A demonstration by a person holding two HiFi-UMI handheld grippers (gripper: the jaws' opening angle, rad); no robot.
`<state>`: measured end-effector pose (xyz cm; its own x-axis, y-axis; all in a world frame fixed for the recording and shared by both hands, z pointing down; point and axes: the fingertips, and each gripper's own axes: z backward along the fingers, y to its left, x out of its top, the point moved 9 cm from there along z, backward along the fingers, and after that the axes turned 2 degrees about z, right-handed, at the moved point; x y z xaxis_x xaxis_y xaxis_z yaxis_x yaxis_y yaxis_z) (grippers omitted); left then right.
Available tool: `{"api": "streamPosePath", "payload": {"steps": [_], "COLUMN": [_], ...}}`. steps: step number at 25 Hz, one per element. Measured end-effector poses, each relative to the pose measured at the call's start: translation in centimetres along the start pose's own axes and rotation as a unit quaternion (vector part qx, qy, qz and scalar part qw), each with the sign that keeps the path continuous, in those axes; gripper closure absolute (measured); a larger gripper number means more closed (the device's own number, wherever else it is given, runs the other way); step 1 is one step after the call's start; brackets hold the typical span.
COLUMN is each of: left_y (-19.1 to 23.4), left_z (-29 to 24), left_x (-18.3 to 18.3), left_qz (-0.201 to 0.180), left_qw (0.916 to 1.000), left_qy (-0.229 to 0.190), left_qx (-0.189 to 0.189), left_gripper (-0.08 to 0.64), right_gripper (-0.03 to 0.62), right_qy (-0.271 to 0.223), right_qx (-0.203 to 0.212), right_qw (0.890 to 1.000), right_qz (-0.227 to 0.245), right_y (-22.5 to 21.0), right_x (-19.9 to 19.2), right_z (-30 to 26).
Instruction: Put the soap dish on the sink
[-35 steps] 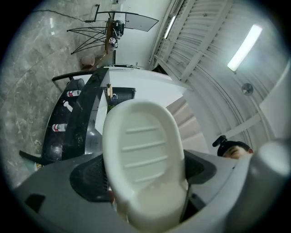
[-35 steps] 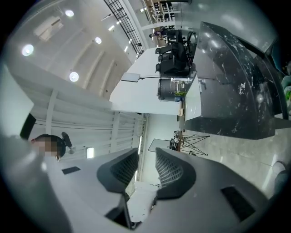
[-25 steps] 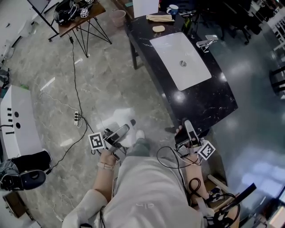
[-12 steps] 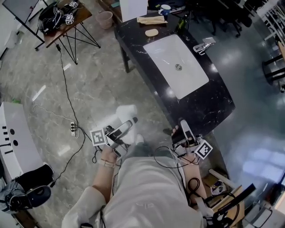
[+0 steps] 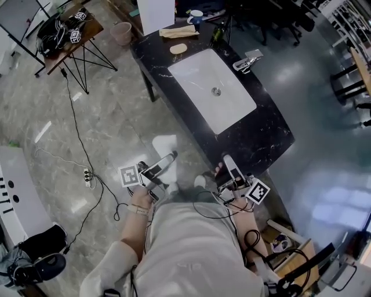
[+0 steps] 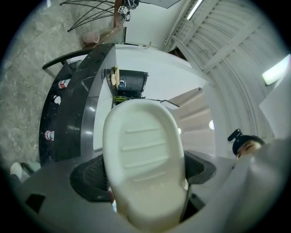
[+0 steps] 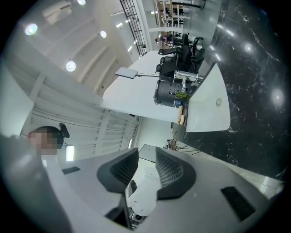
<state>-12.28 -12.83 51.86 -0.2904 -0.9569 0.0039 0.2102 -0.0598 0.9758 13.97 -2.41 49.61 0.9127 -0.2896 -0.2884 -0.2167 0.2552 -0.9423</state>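
1. Print: the only print visible is the black-and-white square marker pattern on the cube of the left gripper [image 5: 168, 159] and on the cube of the right gripper [image 7: 146, 157]. Any label on the green bottle [image 5: 217, 35] at the far end of the bench [image 5: 261, 133] is too small to read.
2. Soap dish [image 6: 143, 159]: cream-white and oval, with shallow ridges across its face. The left gripper's jaws pinch it, with one dark ribbed pad on each long side. The dish sticks out past the tips.
3. Position of the dish: it is held in the air over the grey floor [image 5: 87, 116]. It sits off the bench's long left edge, towards the near corner, and touches neither bench nor basin.
4. Sink [image 5: 232, 104]: a white basin set into the middle of the black marbled bench, well apart from the dish. The faucet [image 5: 246, 60] stands at the right long edge. A tan oval piece [image 5: 178, 49] lies beyond the basin, towards the far end, and a cup [image 5: 195, 16] stands at the far edge.
5. Right gripper: its jaws are a little apart with nothing between them. It is held just off the bench's near corner, pointing along the bench top.
6. Both grippers are close in front of the person's body, one on each side.
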Motion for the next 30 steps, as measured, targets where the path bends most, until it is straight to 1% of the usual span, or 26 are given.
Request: {"api": "streamPosePath", "payload": {"steps": [3, 4, 5, 6, 7, 8, 10, 11, 12, 14, 16, 17, 18, 19, 20, 21, 22, 23, 24, 25, 26, 28, 30], "left_y": [2.1, 3.0, 3.8, 4.5, 5.1, 5.5, 6.1, 6.4, 6.6, 7.0, 7.6, 7.9, 8.2, 8.4, 8.8, 9.1, 9.5, 9.9, 10.3, 10.6, 10.8, 11.3, 11.8], "left_z": [-1.9, -2.4, -3.0, -3.5, -3.9, -4.4, -5.3, -5.8, -6.2, -7.2, -8.3, -8.8, -9.4, -10.0, -10.7, -11.4, -12.1, -12.8, -13.6, -14.2, -14.9, -15.9, -16.7], "left_x": [1.0, 1.5, 2.1, 2.9, 3.7, 4.5, 5.7, 6.3, 6.9, 8.0, 8.9, 9.4, 9.8, 10.1, 10.4, 10.6, 10.8, 11.0, 11.2, 11.3, 11.4, 11.7, 11.9], "left_qz": [-0.054, -0.079, -0.111, -0.149, -0.189, -0.225, -0.282, -0.310, -0.339, -0.394, -0.434, -0.453, -0.475, -0.501, -0.528, -0.556, -0.582, -0.604, -0.620, -0.628, -0.632, -0.635, -0.639], "left_qw": [0.9972, 0.9943, 0.9897, 0.9823, 0.9719, 0.9598, 0.9351, 0.9202, 0.9021, 0.8617, 0.8237, 0.8033, 0.7799, 0.7534, 0.7250, 0.6968, 0.6707, 0.6491, 0.6341, 0.6257, 0.6219, 0.6172, 0.6081], "left_qy": [0.016, 0.025, 0.036, 0.045, 0.054, 0.063, 0.087, 0.100, 0.116, 0.148, 0.175, 0.189, 0.204, 0.220, 0.237, 0.253, 0.265, 0.276, 0.284, 0.292, 0.298, 0.313, 0.330], "left_qx": [0.050, 0.067, 0.083, 0.104, 0.130, 0.155, 0.196, 0.217, 0.240, 0.284, 0.320, 0.337, 0.352, 0.365, 0.373, 0.376, 0.375, 0.370, 0.365, 0.359, 0.353, 0.344, 0.337], "left_gripper": [0.083, 0.083, 0.083, 0.083, 0.083, 0.083, 0.083, 0.083, 0.083, 0.083, 0.083, 0.083, 0.083, 0.083, 0.083, 0.083, 0.083, 0.083, 0.083, 0.083, 0.083, 0.083, 0.083], "right_gripper": [0.463, 0.463, 0.464, 0.463, 0.463, 0.463, 0.463, 0.463, 0.463, 0.464, 0.463, 0.463, 0.463, 0.463, 0.463, 0.463, 0.463, 0.463, 0.463, 0.464, 0.463, 0.463, 0.463], "right_qy": [0.006, 0.009, 0.014, 0.020, 0.026, 0.031, 0.038, 0.039, 0.040, 0.042, 0.042, 0.040, 0.037, 0.034, 0.032, 0.031, 0.029, 0.027, 0.024, 0.021, 0.017, 0.008, 0.001], "right_qx": [-0.007, -0.009, -0.012, -0.014, -0.016, -0.019, -0.022, -0.023, -0.023, -0.025, -0.028, -0.029, -0.031, -0.033, -0.035, -0.037, -0.040, -0.043, -0.045, -0.047, -0.049, -0.052, -0.058], "right_qw": [1.000, 1.000, 1.000, 1.000, 0.999, 0.999, 0.999, 0.999, 0.999, 0.999, 0.998, 0.998, 0.998, 0.998, 0.998, 0.998, 0.998, 0.998, 0.998, 0.998, 0.998, 0.998, 0.998], "right_qz": [0.005, 0.004, 0.005, 0.007, 0.011, 0.015, 0.020, 0.020, 0.020, 0.023, 0.030, 0.032, 0.033, 0.033, 0.034, 0.035, 0.037, 0.037, 0.036, 0.034, 0.032, 0.029, 0.026], "right_y": [-0.8, -1.0, -1.2, -1.4, -1.6, -1.7, -1.9, -2.1, -2.2, -2.5, -2.7, -2.8, -2.8, -2.8, -2.9, -2.9, -3.0, -3.1, -3.2, -3.3, -3.3, -3.3, -3.4], "right_x": [0.8, 0.8, 0.8, 0.7, 0.7, 0.7, 0.7, 0.8, 0.8, 1.0, 1.3, 1.4, 1.5, 1.5, 1.6, 1.6, 1.5, 1.5, 1.5, 1.4, 1.4, 1.3, 1.3], "right_z": [-0.2, -0.2, -0.3, -0.4, -0.6, -0.7, -1.1, -1.4, -1.7, -2.2, -2.5, -2.6, -2.6, -2.6, -2.6, -2.5, -2.3, -2.1, -1.9, -1.7, -1.4, -1.0, -0.6]}}
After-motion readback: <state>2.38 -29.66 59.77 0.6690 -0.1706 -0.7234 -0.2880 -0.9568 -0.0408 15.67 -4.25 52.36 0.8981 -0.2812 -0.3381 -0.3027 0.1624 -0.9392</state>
